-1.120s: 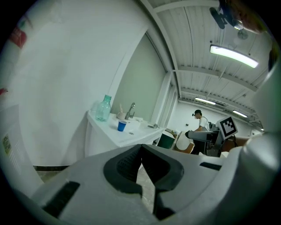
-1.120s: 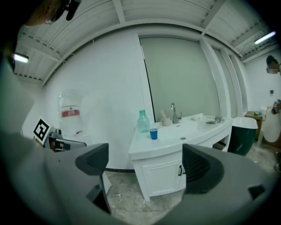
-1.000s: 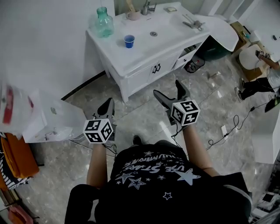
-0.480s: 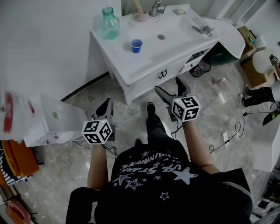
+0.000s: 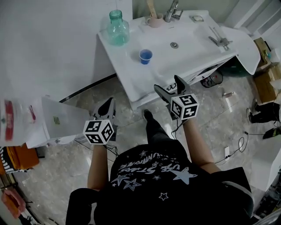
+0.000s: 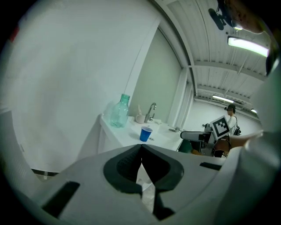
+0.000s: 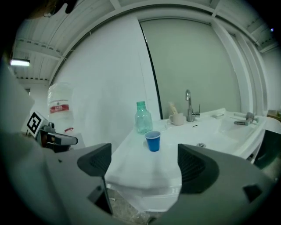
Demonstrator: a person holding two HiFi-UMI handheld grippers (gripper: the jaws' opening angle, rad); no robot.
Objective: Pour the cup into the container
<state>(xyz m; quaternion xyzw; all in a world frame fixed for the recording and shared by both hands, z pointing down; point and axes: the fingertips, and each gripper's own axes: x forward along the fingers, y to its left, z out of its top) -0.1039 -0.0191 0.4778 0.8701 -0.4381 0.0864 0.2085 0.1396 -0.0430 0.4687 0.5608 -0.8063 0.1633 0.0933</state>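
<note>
A small blue cup [image 5: 145, 56] stands upright on the white vanity top [image 5: 131, 66], with a green glass bottle [image 5: 118, 28] behind it near the wall. My right gripper [image 5: 167, 84] hovers at the vanity's front edge, short of the cup. It is open and its jaws have just been closing a little with nothing between them. In the right gripper view the cup [image 7: 153, 141] and the bottle [image 7: 142, 117] sit ahead of the right gripper [image 7: 145, 162]. My left gripper [image 5: 107, 107] is shut and empty, over the floor left of the vanity. The left gripper view shows the cup [image 6: 145, 133] and the bottle [image 6: 119, 112] far ahead.
A faucet [image 5: 172, 11] and a pink mug [image 5: 154, 20] stand at the back of the sink basin [image 5: 193, 39]. A white wall runs along the left, with a white box [image 5: 57, 121] on the floor below it. Cables [image 5: 237, 140] and cardboard boxes [image 5: 268, 66] lie to the right.
The person has stepped toward the vanity. Both grippers are nearer to it, the right one now at its front edge. The cup and bottle have not moved on the top.
</note>
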